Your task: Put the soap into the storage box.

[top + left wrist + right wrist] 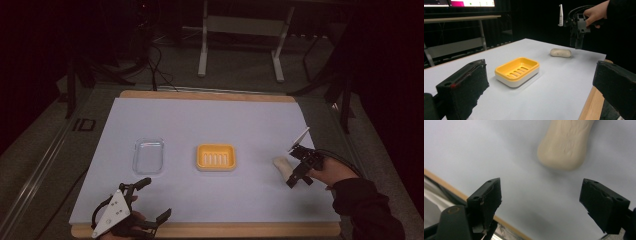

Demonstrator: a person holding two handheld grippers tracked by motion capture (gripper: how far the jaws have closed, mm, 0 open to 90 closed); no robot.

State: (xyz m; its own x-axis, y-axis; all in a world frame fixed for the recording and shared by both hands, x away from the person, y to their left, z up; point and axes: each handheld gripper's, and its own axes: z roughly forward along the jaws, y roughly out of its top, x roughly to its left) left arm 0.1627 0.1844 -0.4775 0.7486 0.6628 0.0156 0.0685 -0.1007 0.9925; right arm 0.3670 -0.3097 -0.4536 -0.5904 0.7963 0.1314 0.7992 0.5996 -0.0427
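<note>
Pale lavender sheeting covers the bench (210,125), with a wooden edge showing along its near and far sides. Three items lie on it in a rough row, well apart from one another. A clear plastic lid or tray (148,156) sits to the left, flat on the sheet. At centre stands an orange soap dish (216,157) with a slotted drain insert on a white base, empty; the slots suggest it is meant to receive a wet bar. To the right lies a cream soap bar (282,168), flat on the sheet and outside the dish.

The right tongs (299,172) hover just above and beside the soap bar, jaws spread wide and holding nothing; the right gripper view shows the bar ahead of the jaws, not between them. This placement reads as an approach to grasp. The left tongs (147,200) rest at the near bench edge, jaws wide apart and empty, apparently on standby.
</note>
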